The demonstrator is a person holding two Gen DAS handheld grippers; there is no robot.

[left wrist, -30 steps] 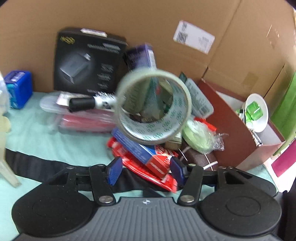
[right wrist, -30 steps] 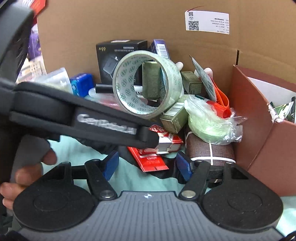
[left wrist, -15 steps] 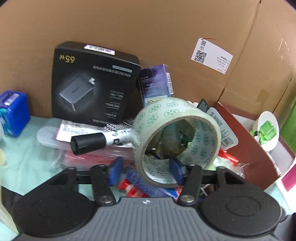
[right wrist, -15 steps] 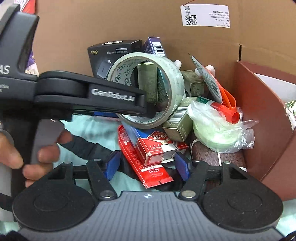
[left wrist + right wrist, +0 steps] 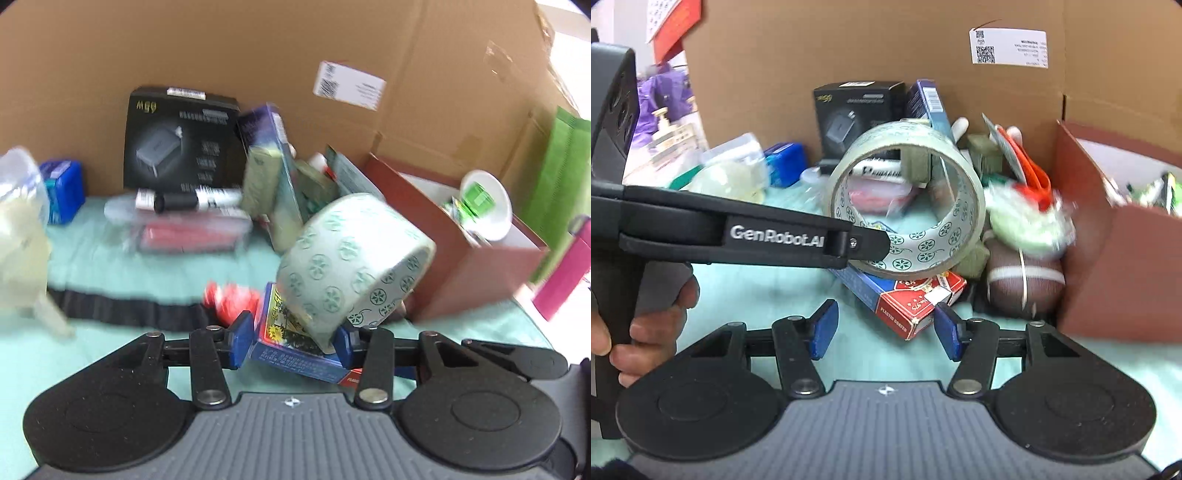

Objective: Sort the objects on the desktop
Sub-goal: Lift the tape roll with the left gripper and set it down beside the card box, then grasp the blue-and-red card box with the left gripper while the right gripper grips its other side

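- Left tool (image 5: 290, 341) pinches only the tape roll (image 5: 351, 258) wall; tilted, it could slip onto the card box (image 5: 916, 299).
- Right tool (image 5: 884, 330) hangs released, empty, too low to catch it.

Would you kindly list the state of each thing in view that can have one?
left claw: around the tape roll's wall, grip unclear
right claw: open, holding nothing
tape roll: on edge, tilted, atop the card boxes
red card box: closed, lying flat
brown box: open-topped, items inside
marker: capped, lying flat
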